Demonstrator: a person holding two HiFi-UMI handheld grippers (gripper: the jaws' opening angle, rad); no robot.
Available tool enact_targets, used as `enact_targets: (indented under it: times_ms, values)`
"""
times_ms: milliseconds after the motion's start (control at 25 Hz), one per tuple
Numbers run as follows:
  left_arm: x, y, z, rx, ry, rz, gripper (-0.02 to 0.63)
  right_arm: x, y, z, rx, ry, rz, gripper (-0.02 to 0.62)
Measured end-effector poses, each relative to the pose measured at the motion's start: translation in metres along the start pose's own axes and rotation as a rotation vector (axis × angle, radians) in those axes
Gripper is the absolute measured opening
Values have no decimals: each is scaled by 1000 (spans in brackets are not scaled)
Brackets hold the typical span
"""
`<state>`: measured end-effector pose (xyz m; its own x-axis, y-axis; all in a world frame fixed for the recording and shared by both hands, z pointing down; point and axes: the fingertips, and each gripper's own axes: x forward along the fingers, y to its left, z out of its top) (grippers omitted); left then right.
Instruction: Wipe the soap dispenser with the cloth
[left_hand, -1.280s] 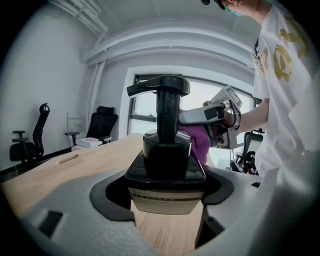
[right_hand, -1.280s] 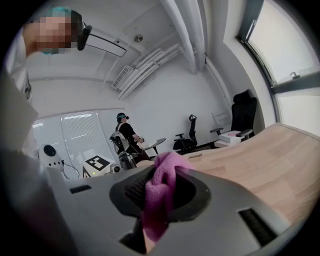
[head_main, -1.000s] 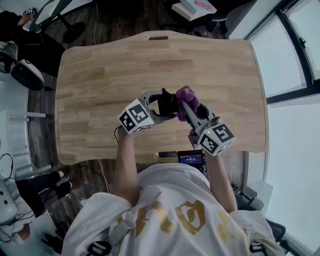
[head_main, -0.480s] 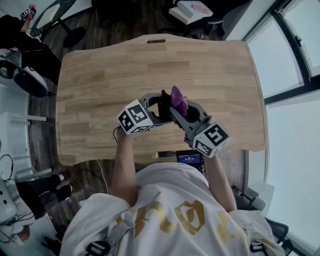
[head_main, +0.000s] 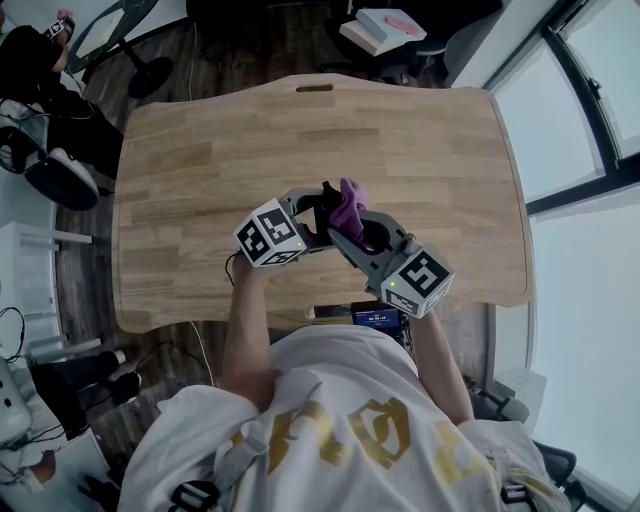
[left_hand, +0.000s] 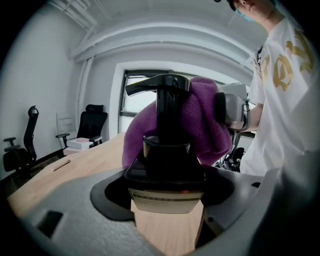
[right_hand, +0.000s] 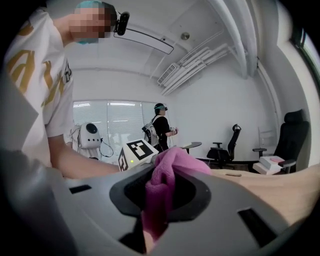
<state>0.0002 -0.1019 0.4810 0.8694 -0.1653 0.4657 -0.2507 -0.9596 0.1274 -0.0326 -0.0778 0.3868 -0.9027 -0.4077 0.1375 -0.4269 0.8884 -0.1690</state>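
The left claw grips the upright soap dispenser, its label unreadable; the right claw pinches the purple cloth against its pump.

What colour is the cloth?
Purple. The cloth shows best in the left gripper view, bunched behind the black soap dispenser.

Left gripper jaws clamp black soap dispenser; purple cloth pressed against pump, right side
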Motion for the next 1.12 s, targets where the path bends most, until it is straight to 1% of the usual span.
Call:
enact_targets:
  times_ms: [160,320,440,560,640,720,880,960,1040,1120]
  values:
    - [1,3,-3,16,35,14,347,6,5,-5,-13,47,21,67]
    - [3,5,-7,34,60,25,347,7,6,-10,21,63,40,66]
    - [6,7,-8,39,67,33,347,10,13,-15,24,80,71,66]
    - [6,9,-6,30,61,36,347,15,27,-21,-4,112,132,66]
    - [7,9,-4,34,56,37,347,17,31,-24,-16,120,139,66]
    - [6,9,-3,44,50,42,347,16,26,-23,-19,100,115,66]
    - [3,10,1,38,22,45,347,7,7,-12,25,8,35,67]
    - [1,9,3,32,2,42,347,-2,-7,-7,64,-42,-21,67]
    - [1,9,5,30,-9,40,347,-10,-24,-4,134,-89,-76,66]
    - [2,7,6,29,-13,35,347,-15,-34,-3,170,-108,-101,67]
